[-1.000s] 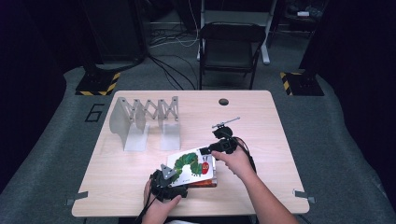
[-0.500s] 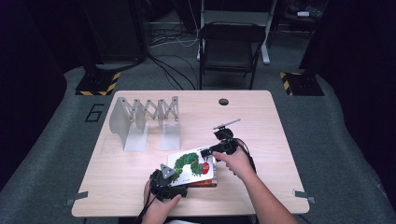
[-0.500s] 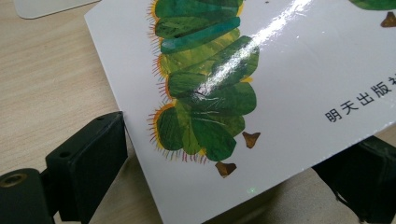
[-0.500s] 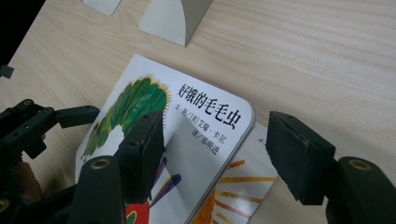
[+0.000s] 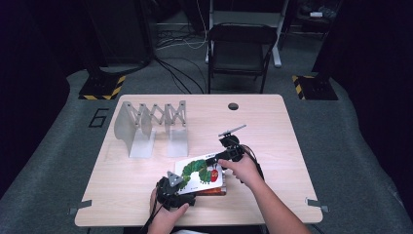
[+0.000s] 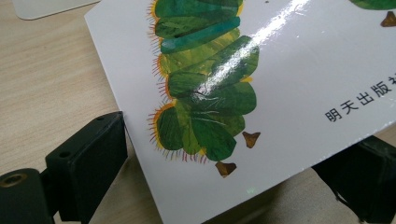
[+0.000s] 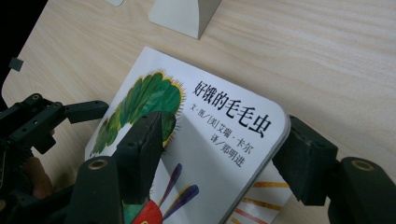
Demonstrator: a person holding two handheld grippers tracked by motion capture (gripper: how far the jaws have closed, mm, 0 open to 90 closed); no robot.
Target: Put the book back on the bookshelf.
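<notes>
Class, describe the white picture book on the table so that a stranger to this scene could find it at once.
Start at the wooden table and look to its near edge, between the two hand-held grippers. There the white picture book lies atop a darker book. Its green caterpillar and black Chinese title set it apart from the plain grey accordion rack farther back.

Wooden table (image 5: 122, 195) bears folding rack (image 5: 151, 124), stacked books (image 5: 202, 176).
</notes>
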